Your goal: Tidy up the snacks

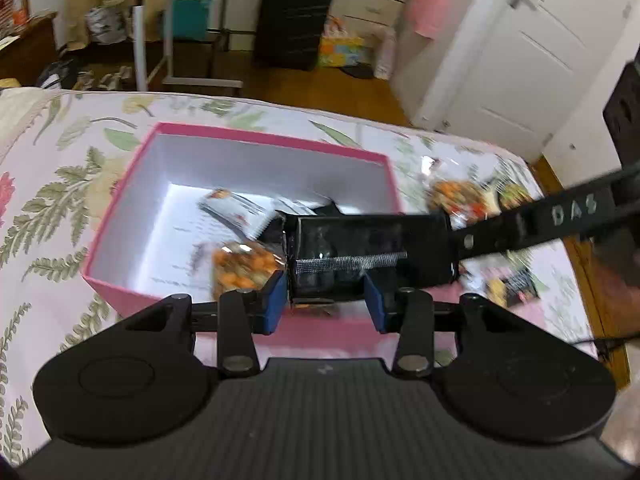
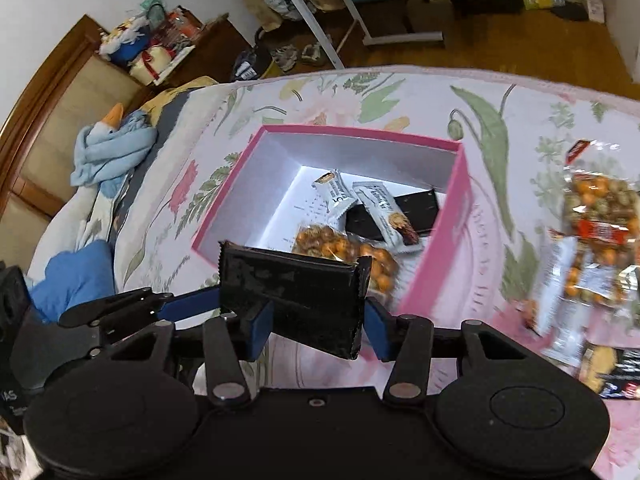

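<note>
Over the flowered bed (image 1: 60,184), I hold one black snack packet (image 2: 296,300) crosswise between both claws, just short of the near wall of the open pink box (image 2: 436,256). My left claw (image 1: 326,304) is clamped on one end of it. My right claw (image 2: 316,330) has the packet between its blue pads, though I cannot tell whether they press it. More loose snack bags (image 2: 600,220) lie beside the box.

Pink box (image 2: 434,272), white inside; floral bedspread (image 1: 52,184); black, perhaps glossy, wrapper (image 2: 304,300).
</note>
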### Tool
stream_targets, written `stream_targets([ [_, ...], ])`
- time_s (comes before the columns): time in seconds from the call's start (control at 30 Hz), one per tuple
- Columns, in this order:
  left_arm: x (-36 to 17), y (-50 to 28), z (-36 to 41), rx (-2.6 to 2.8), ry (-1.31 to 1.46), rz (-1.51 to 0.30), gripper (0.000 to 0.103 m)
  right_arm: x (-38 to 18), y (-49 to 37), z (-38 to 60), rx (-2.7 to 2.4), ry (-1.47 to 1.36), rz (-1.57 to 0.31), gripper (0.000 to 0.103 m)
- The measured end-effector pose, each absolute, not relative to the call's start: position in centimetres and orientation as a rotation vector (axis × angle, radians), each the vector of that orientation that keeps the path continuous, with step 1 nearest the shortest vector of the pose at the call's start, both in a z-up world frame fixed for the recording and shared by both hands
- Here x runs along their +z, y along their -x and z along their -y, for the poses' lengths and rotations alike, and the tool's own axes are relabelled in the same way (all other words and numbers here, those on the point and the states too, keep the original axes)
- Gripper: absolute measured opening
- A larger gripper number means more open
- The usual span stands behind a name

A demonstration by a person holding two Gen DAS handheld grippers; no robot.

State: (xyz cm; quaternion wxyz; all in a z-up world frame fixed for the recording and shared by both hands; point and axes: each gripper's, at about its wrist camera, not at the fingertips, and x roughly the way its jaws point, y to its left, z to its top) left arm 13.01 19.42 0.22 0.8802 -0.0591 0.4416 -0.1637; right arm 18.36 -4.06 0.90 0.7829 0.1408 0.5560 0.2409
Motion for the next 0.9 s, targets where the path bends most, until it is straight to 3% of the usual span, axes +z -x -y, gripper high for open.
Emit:
stream_targets([
  [0.27,-4.2,-17.2,-20.6,-0.294,0.117,-0.982,0.041,-3.4,-21.8,0.8,0.475,-0.271,-1.259,0.057],
  [0.4,-4.5,-17.5,-21.4,-0.238,0.155,-0.95,0.05,-4.1,-22.1,0.9,0.455,-0.27,-1.253,0.058],
  [0.53,-3.3,-16.4,-21.1,-0.23,0.131,-0.921,0.059,-2.0,-20.8,2.0,0.475,-0.17,-1.155,0.062],
  [0.8,0.9,-13.1,-17.3,-0.329,0.066,-0.906,0.062,3.7,-14.4,9.8,0.509,-0.03,-1.017,0.068],
  [0.9,2.1,-12.0,-14.5,-0.369,0.03,-0.895,0.068,4.8,-12.4,14.0,0.45,-0.027,-1.008,0.072],
])
